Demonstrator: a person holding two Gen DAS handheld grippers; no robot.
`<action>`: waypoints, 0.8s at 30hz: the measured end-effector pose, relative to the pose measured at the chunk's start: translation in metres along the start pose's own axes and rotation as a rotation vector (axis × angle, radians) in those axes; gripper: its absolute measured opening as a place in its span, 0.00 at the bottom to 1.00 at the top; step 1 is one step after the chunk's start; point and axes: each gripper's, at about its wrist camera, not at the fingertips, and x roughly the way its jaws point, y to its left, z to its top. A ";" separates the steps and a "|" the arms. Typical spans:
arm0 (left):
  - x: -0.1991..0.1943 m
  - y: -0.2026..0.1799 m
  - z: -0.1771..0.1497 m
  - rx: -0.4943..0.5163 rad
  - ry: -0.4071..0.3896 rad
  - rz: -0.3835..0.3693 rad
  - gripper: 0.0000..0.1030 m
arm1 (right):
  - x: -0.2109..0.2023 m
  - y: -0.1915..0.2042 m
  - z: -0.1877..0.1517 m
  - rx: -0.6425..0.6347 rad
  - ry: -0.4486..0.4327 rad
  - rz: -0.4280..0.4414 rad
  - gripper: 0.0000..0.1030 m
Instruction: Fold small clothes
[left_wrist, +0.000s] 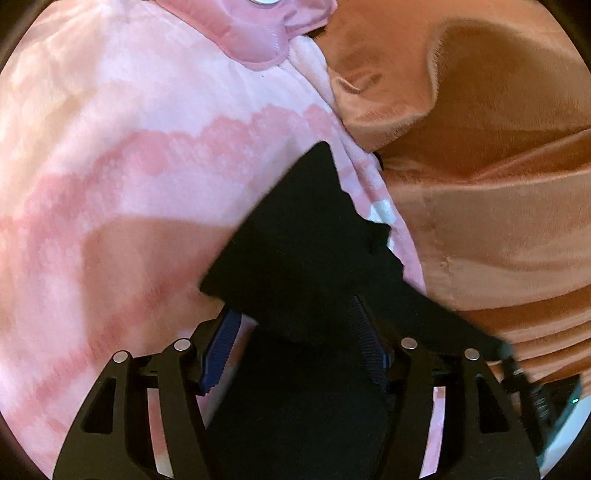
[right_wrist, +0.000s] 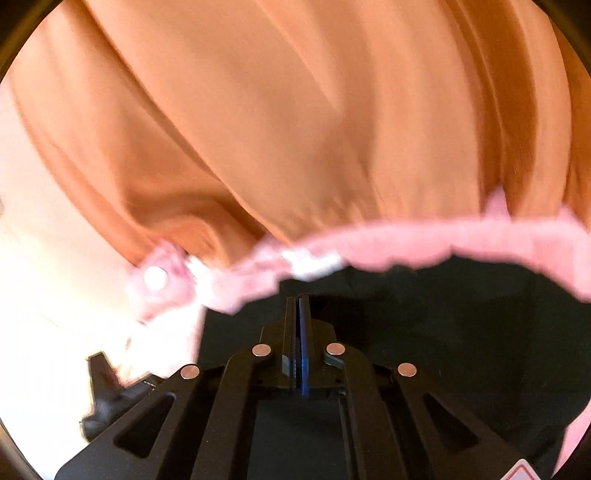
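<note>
A black garment (left_wrist: 295, 258) lies on a pink tie-dye blanket (left_wrist: 129, 166), its dark cloth draped over the space between the left gripper's (left_wrist: 291, 347) fingers and running off toward the near right. The left gripper's jaws stand apart, with the ribbed blue pads (left_wrist: 218, 354) showing on the inner faces; the black cloth sits between and over them, but whether the pads press on it cannot be told, so this tool reads as released. To the right of the blanket lies rumpled orange fabric (left_wrist: 480, 166), plush and folded into deep creases. At the far edge of the left wrist view a pink quilted item (left_wrist: 258, 33) with stitched edging rests on the blanket, with a pale round part at the very top. In the right wrist view, which is blurred, the right gripper (right_wrist: 299, 306) is clenched, its two fingers pressed flat together with nothing visible between them. Just beyond its tips runs a pink frilled edge (right_wrist: 424, 240) with a small white tag (right_wrist: 314, 260); any writing on the tag is too blurred to read. Black cloth lies under the gripper, and the orange fabric fills the far part of that view.
</note>
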 end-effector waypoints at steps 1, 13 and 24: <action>-0.003 -0.003 -0.004 -0.004 0.009 -0.018 0.58 | -0.009 0.006 0.008 -0.017 -0.022 0.007 0.02; 0.044 -0.048 -0.011 0.123 0.067 -0.047 0.16 | -0.043 0.018 0.041 -0.181 -0.055 -0.079 0.02; 0.038 -0.038 -0.010 0.280 -0.003 0.130 0.15 | -0.017 -0.158 -0.056 0.076 0.145 -0.350 0.01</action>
